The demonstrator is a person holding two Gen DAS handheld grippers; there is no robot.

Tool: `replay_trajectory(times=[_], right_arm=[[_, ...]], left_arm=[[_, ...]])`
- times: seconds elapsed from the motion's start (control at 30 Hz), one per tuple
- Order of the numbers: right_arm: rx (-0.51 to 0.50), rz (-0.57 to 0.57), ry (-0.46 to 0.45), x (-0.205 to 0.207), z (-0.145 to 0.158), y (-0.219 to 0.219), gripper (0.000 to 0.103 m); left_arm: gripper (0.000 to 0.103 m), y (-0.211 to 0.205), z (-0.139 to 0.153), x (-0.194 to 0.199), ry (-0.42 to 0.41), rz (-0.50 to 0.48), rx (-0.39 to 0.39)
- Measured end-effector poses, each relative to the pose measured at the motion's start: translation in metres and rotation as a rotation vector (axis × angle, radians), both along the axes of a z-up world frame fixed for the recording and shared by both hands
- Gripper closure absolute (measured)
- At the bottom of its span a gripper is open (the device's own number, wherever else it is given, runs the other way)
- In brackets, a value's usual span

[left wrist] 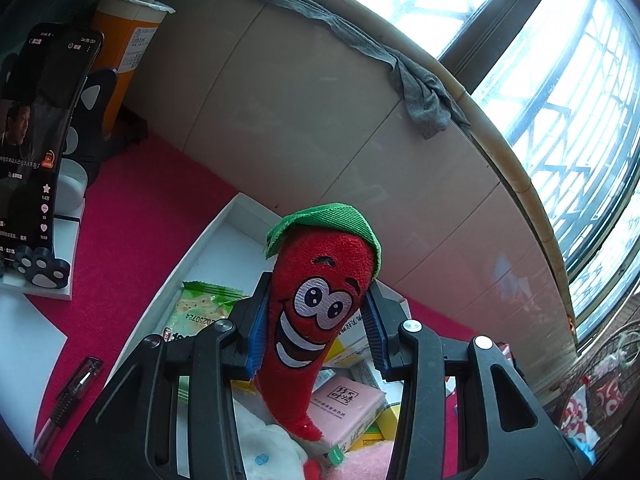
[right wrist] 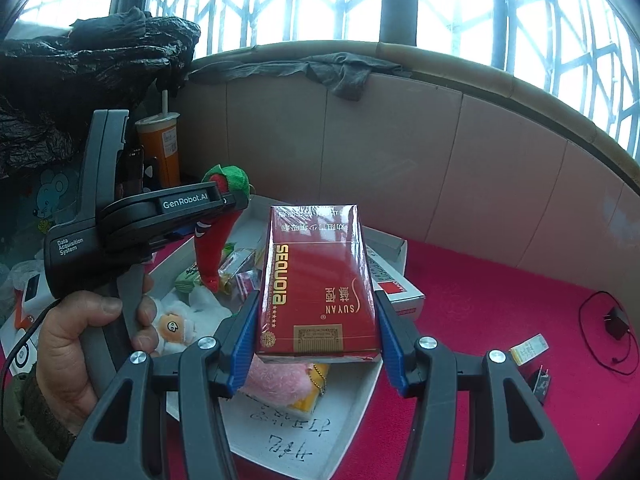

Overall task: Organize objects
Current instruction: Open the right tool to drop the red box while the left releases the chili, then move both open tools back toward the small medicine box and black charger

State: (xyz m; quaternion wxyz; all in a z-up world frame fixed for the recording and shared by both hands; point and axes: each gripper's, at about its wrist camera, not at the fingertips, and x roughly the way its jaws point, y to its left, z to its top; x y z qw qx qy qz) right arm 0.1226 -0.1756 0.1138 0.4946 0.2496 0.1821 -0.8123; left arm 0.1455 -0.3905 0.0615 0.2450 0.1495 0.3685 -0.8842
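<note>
My left gripper [left wrist: 316, 320] is shut on a red plush chili pepper [left wrist: 316, 312] with a green cap and a smiling face, held upright above a white box [left wrist: 208, 248]. The right wrist view shows that gripper from the side [right wrist: 224, 204], with the chili [right wrist: 212, 248] hanging over the same white box [right wrist: 360, 400]. My right gripper [right wrist: 316, 320] is shut on a red Sequoia cigarette pack [right wrist: 320, 280], held above the box. The box holds a green snack packet [left wrist: 200, 308], a pink tissue pack [left wrist: 344, 404], plush toys [right wrist: 176, 324] and small cartons.
A phone on a stand [left wrist: 36, 160] and an orange drink cup with a straw [left wrist: 124, 48] stand at the left on the pink cloth [left wrist: 132, 216]. A pen [left wrist: 72, 396] lies near the box. A charger with its cable [right wrist: 612, 328] and a small packet [right wrist: 528, 348] lie at the right. A tiled wall [right wrist: 400, 152] rises behind.
</note>
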Motion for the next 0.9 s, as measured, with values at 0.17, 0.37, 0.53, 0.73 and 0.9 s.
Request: replay_trajectory(times=[0.17,0.37,0.53,0.73,0.9], right_arm=[[0.029,-0.006,-0.047,-0.009,-0.01,-0.022,0.049],[0.034,-0.01,-0.047,-0.012,-0.015,-0.036,0.048],[0.021,-0.008,-0.022,-0.008,-0.016,-0.033,0.028],[-0.037,-0.014,0.016,0.0,-0.009,-0.012,0.016],[-0.08,-0.018,0.031,0.006,-0.007,0.009,0.0]], left_arm=[[0.061,-0.004,-0.002,0.001,-0.005,0.012,0.019],[0.057,-0.005,-0.001,0.002,-0.006,0.032,0.025],[0.02,-0.007,-0.001,0.004,0.01,0.057,0.033],[0.0,-0.002,0.007,0.013,0.06,0.106,-0.028],[0.0,0.016,0.024,0.013,0.075,0.105,-0.162]])
